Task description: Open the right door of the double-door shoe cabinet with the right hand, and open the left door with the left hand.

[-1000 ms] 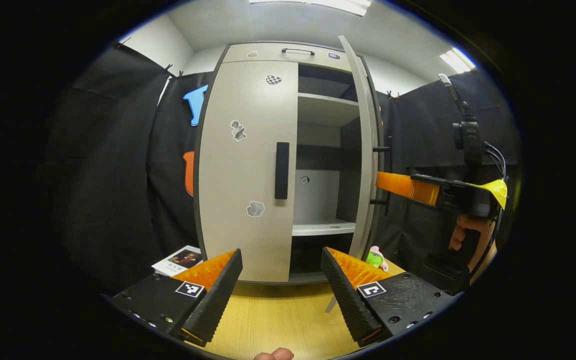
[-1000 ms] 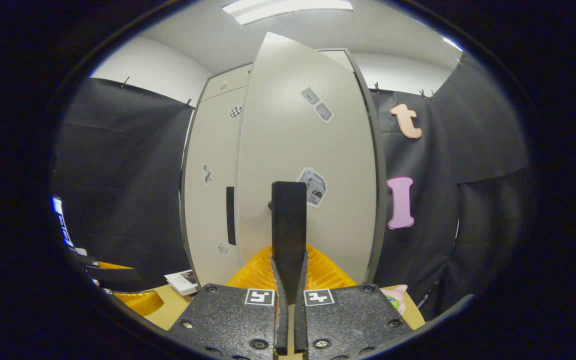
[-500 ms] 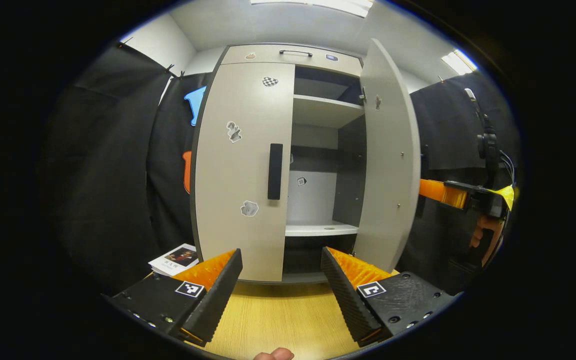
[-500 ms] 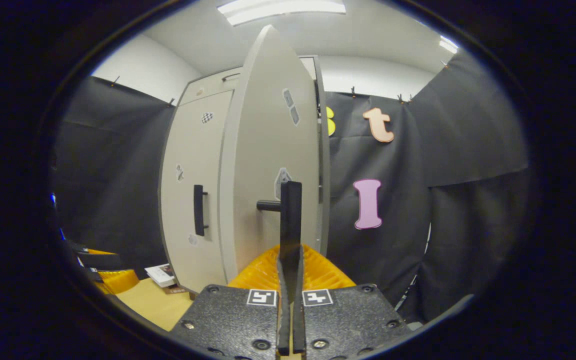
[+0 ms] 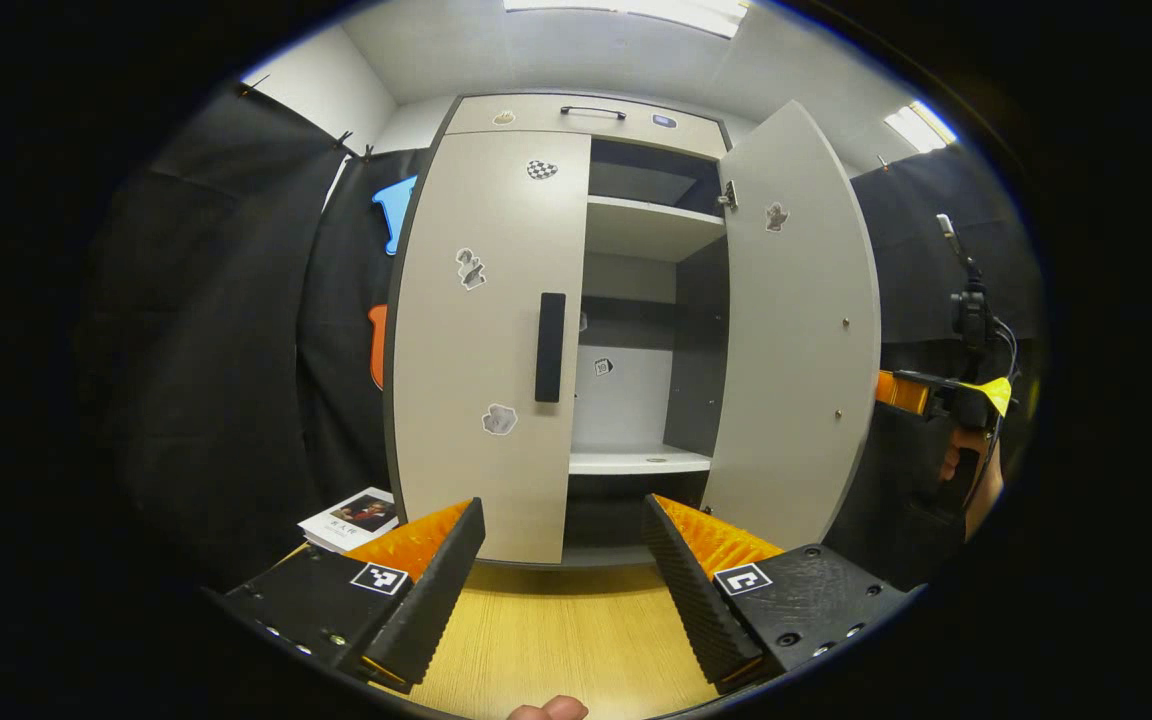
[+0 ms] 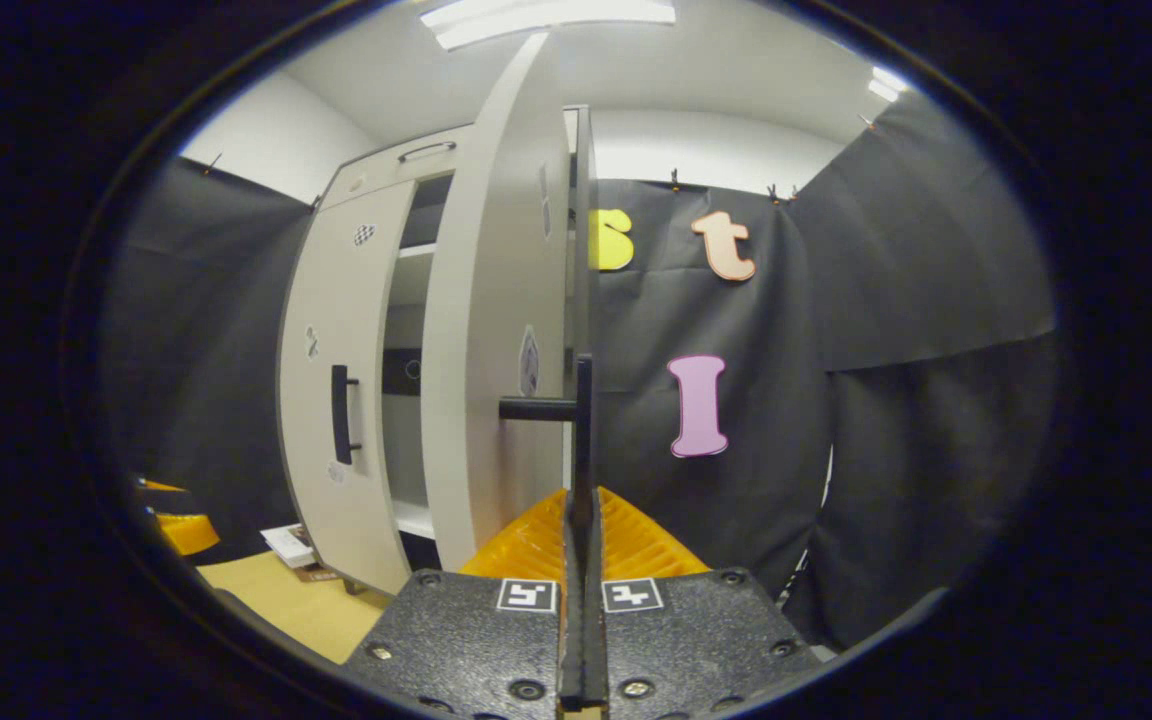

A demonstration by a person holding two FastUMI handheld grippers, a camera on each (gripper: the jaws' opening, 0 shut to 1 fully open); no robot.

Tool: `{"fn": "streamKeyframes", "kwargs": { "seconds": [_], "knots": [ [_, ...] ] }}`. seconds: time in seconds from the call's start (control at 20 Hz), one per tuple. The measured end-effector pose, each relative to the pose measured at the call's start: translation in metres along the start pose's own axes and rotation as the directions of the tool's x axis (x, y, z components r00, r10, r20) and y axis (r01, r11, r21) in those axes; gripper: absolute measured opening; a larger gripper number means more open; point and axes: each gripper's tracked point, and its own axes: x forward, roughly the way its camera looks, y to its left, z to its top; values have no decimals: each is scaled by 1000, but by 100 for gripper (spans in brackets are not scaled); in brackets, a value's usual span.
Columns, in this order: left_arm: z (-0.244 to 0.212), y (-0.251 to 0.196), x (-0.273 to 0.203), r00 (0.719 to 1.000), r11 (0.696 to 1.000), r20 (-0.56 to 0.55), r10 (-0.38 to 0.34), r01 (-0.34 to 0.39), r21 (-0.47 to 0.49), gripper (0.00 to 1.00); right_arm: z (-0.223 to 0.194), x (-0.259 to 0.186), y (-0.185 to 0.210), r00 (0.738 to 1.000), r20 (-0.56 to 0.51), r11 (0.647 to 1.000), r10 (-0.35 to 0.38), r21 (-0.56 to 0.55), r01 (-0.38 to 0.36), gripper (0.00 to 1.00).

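Note:
The shoe cabinet (image 5: 576, 112) stands on the wooden table. Its left door (image 5: 481, 340) is closed, with a dark vertical handle (image 5: 550, 347) at its inner edge. My left gripper (image 5: 564, 590) is open, low in front of that door and well short of the handle. The right door (image 5: 796, 330) is swung wide open and shows its inner face. In the right gripper view this door (image 6: 496, 330) appears almost edge-on. My right gripper (image 6: 583, 515) is shut on the right door's handle (image 6: 583, 420). From the left gripper view, the right gripper (image 5: 921, 393) pokes out behind the open door.
Inside the cabinet are shelves (image 5: 641, 460) with nothing on them that I can see. A booklet (image 5: 351, 518) lies on the table (image 5: 566, 640) left of the cabinet. A small camera on a stand (image 5: 971, 310) rises beside the person's hand (image 5: 976, 480). Black cloth walls surround the booth.
The right door has swung further open, pulled by my right gripper, which has moved right with the handle. My left gripper has stayed open in about the same place.

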Motion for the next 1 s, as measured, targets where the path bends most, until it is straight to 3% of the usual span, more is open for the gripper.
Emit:
{"fn": "streamKeyframes", "kwargs": {
  "seconds": [0.15,0.5,0.65,1.0],
  "knots": [
    [-2,8,-3,1000,1000,-5,21,-21,-1,95,0,1,2,999,5,999,34,15,-34,4],
    [-1,24,-10,998,997,-5,70,-70,9,95,-4,-48,3,1000,-16,1000,-14,25,15,4],
    [-11,26,-5,998,998,-19,62,-62,-20,95,5,-84,26,999,-6,993,49,112,-48,4],
    [-24,35,7,997,998,-57,53,-54,-17,95,30,-97,66,998,31,996,56,61,-58,4]
  ]
}}
